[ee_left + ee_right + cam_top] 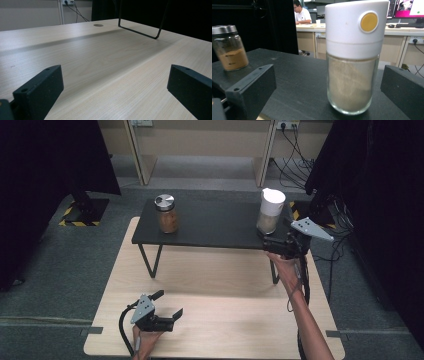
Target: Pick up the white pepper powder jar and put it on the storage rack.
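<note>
Tip-over is the main risk: right gripper sits at the front edge of the black riser shelf, jaws spread wide with the white-capped shaker between them, not touching either jaw in the right gripper view. Shaker is tall, its cap is wider than the glass base, and it stands near the shelf's right end at about 3 o'clock in the high view. If one jaw lands first on closing, it could shove or topple the shaker off that end. Glass wall looks slick, so a grip low on it may slip; a grip on the cap may pull the cap loose, my guess only

Left gripper hovers low over the light worktop at about 7 o'clock, jaws apart and holding nothing, well clear of the shelf

Nearby: metal-lidded jar of brown powder at the shelf's left end, about 11 o'clock, well apart from the shaker and out of the way. Wire shelf legs stand between the left gripper and anything beyond
</note>
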Tool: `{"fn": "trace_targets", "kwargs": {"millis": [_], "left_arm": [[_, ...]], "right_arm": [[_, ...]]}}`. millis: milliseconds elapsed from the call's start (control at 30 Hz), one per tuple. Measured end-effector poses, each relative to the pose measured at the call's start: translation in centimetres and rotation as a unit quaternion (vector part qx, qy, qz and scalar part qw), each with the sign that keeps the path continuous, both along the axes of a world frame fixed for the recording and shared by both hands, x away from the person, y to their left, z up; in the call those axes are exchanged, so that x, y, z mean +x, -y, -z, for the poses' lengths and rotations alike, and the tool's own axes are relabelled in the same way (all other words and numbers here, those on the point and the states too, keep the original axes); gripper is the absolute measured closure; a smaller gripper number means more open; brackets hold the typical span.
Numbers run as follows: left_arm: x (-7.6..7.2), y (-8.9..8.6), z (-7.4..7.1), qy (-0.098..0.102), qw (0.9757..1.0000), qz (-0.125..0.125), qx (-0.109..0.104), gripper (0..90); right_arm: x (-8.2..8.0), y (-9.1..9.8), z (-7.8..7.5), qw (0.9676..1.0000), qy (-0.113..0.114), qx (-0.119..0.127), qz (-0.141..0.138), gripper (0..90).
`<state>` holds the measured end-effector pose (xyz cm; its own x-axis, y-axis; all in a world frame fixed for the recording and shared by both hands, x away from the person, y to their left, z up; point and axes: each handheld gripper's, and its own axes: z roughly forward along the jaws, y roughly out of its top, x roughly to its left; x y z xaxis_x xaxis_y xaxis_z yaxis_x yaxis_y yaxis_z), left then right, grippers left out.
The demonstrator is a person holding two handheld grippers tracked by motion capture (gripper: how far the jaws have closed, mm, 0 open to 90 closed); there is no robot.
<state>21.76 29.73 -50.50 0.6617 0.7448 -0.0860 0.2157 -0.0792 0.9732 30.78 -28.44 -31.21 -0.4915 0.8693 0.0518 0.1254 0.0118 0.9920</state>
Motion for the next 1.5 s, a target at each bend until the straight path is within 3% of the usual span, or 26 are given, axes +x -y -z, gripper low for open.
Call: {"fn": "trace_targets", "kwargs": {"millis": [133,367,567,800,1133,1500], "left_arm": [[0.0,0.0,0.0,0.001,1.0000,0.000,0.000,0.0],[0.0,0.0,0.0,0.001,1.0000,0.001,0.001,0.0],[0.1,0.0,0.0,0.000,1.0000,0.002,0.001,0.0],[0.1,0.0,0.0,0.000,1.0000,0.002,0.001,0.0],[0.1,-0.1,0.0,-0.001,1.0000,0.004,0.002,0.0],[0.2,-0.1,0.0,-0.002,1.0000,0.005,0.002,0.0]], "right_arm": [[-0.8,0.4,0.7,0.9999,0.006,0.007,-0.006,0.1],[-3.3,1.0,2.3,0.9991,0.028,-0.014,-0.028,0.2],[-4.7,1.9,4.1,0.9985,0.029,-0.004,-0.047,0.2],[-5.6,2.1,5.7,0.9976,0.028,-0.012,-0.061,0.2],[-7.2,2.7,8.2,0.9962,0.037,-0.003,-0.079,0.1],[-7.6,2.4,11.4,0.9957,0.009,-0.012,-0.091,0.2]]}}
